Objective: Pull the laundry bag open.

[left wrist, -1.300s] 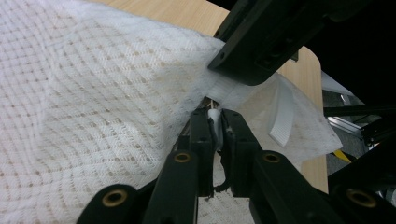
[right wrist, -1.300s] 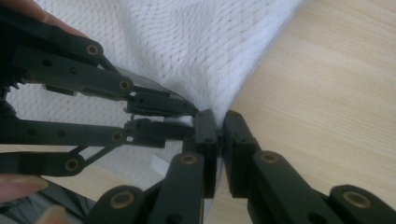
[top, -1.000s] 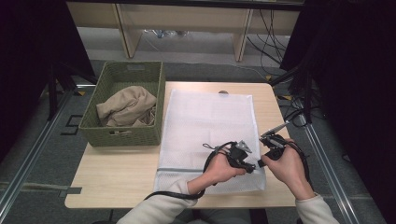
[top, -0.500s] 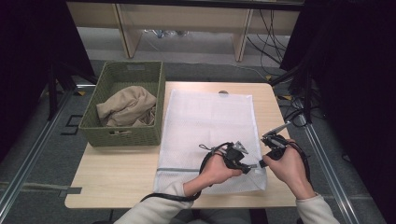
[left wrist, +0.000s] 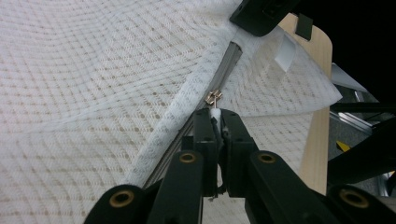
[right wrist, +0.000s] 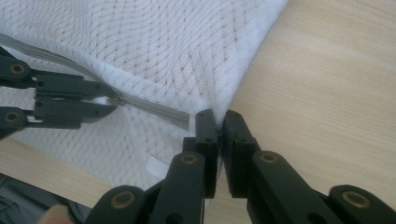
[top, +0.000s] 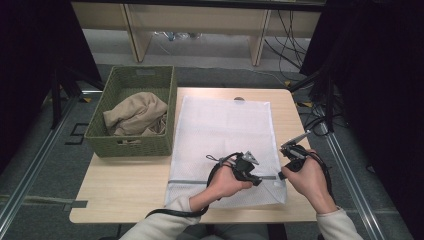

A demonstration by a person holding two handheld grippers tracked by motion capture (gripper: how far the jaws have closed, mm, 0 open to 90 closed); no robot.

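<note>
Light wooden desk (top: 130,192) carries everything. White mesh laundry bag (top: 225,135) lies flat across its middle-right, just right of a green woven basket (top: 131,145) holding a crumpled beige cloth (top: 134,114). Grey zipper (left wrist: 223,65) runs along the bag's near edge. Left gripper (top: 250,172) sits on the bag near that edge, jaws closed on the zipper's small white pull tab (left wrist: 215,113). Right gripper (top: 287,159) at the bag's right edge, jaws pinched shut on the mesh corner.

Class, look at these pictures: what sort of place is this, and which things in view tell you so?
Probably a lab or workshop bay set up for recording: a small wooden table on a grey floor, loose cables behind it, and a metal rail alongside.
</note>
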